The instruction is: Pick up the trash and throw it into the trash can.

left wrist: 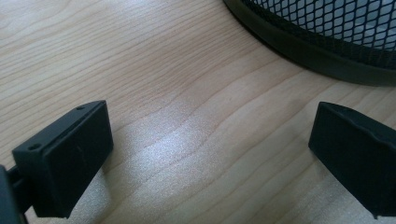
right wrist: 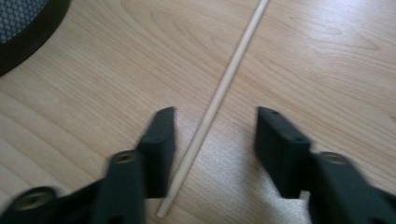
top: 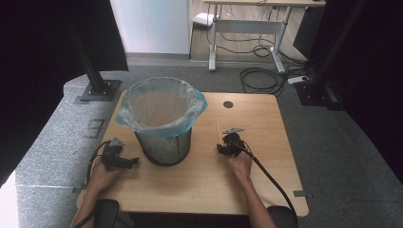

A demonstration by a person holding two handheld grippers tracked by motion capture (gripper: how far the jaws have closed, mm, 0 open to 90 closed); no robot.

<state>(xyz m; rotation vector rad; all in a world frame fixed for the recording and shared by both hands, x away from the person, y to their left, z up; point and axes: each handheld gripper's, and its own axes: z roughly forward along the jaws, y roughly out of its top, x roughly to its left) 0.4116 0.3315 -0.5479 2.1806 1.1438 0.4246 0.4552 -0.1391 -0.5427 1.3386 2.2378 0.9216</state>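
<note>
1. High view: even, soft daylight on the wooden table [top: 199, 180]; dark curtains at both sides crush to black. Picture is low in detail.
2. Left gripper view: pale sheen on the wood between the jaws; near jaws soft.
3. Right gripper view: the whole picture is blurred, the thin wooden stick [right wrist: 219, 95] included.

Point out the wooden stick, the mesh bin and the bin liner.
wooden stick [right wrist: 219, 93], right gripper view, mid-shaft.
mesh bin [top: 164, 147], high view, black side wall.
bin liner [top: 199, 105], high view, blue folded-over rim.
</note>
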